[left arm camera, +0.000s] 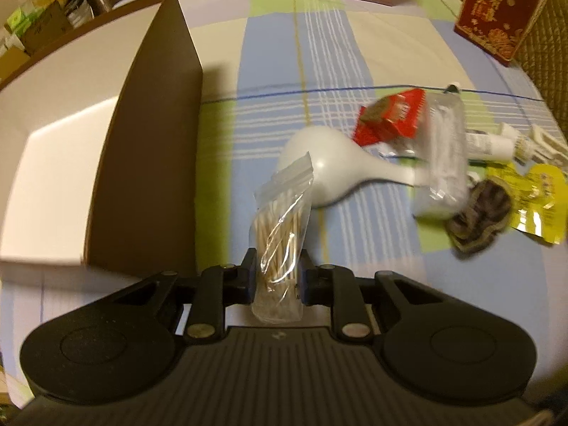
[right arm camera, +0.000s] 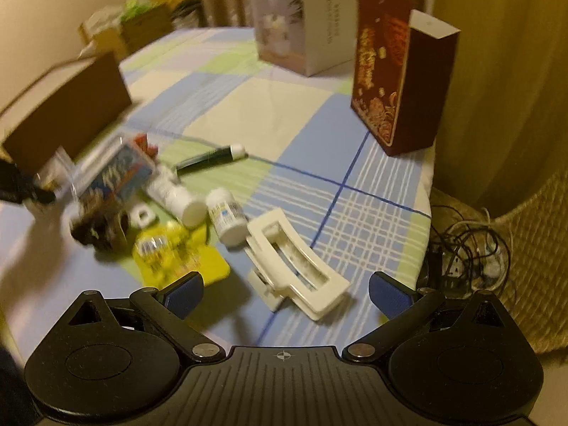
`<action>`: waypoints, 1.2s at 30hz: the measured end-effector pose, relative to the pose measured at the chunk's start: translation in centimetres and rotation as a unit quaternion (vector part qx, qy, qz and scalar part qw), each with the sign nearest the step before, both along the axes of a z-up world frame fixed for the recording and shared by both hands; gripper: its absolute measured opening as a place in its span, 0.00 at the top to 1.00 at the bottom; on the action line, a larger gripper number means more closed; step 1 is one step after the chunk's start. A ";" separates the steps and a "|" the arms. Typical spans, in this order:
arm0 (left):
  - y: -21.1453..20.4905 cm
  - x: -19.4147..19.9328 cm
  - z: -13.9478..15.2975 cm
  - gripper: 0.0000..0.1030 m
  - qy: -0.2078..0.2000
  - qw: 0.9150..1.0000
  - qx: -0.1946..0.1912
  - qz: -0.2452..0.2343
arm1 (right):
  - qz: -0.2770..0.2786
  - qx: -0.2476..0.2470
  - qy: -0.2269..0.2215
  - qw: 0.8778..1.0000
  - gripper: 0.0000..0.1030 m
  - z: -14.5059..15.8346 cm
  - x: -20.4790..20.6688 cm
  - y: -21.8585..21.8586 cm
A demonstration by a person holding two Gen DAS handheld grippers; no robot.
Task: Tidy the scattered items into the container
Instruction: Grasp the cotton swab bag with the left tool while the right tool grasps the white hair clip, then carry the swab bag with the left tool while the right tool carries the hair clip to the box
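My left gripper [left arm camera: 277, 275] is shut on a clear zip bag of thin wooden sticks [left arm camera: 280, 220], which stands upright between the pads. Left of it is the open container box [left arm camera: 142, 177], brown outside and white inside. On the checked cloth to the right lie a white spoon [left arm camera: 319, 167], a red packet [left arm camera: 390, 117], a clear plastic case [left arm camera: 443, 156], a brown scrunchie [left arm camera: 475, 213] and a yellow packet [left arm camera: 539, 202]. My right gripper [right arm camera: 287, 296] is open, and a white hair claw clip [right arm camera: 312, 277] lies between its blue pads [right arm camera: 184, 294] without touching them.
Two white bottles [right arm camera: 227, 220] and a dark pen [right arm camera: 213, 158] lie beyond the clip. A tall red box [right arm camera: 401, 78] and a white carton [right arm camera: 305, 21] stand at the back. Beyond the table's right edge are cables [right arm camera: 468, 248] and a wicker basket [right arm camera: 539, 248].
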State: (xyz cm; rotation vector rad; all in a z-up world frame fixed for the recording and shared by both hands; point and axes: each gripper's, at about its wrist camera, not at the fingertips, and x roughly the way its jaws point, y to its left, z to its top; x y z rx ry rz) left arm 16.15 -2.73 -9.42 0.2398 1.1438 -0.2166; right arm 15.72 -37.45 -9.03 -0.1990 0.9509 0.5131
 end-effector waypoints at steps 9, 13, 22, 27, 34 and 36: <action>0.2 -1.2 0.8 0.82 -0.003 1.000 -0.021 0.016 | 0.109 -0.045 -0.018 0.993 0.27 -1.7 1.0 -0.8; 0.1 -1.5 1.1 0.82 -0.007 1.000 -0.024 0.019 | 0.153 -0.044 -0.024 0.987 0.27 -1.6 1.4 -0.2; 0.0 -2.4 1.8 0.82 -0.023 0.999 -0.024 0.024 | 0.193 -0.045 -0.011 0.980 0.45 -2.6 2.4 1.4; 0.3 -2.8 1.9 0.82 -0.024 0.999 -0.026 0.025 | 0.160 -0.034 0.011 0.987 0.56 -2.3 2.0 1.3; 0.4 -3.4 2.5 0.82 -0.031 0.998 -0.041 0.020 | 0.065 -0.017 0.018 0.998 0.57 -1.0 0.3 0.2; 0.4 -3.5 2.8 0.83 -0.034 0.998 -0.048 0.017 | 0.038 -0.003 0.015 0.999 0.57 0.0 -0.1 -0.2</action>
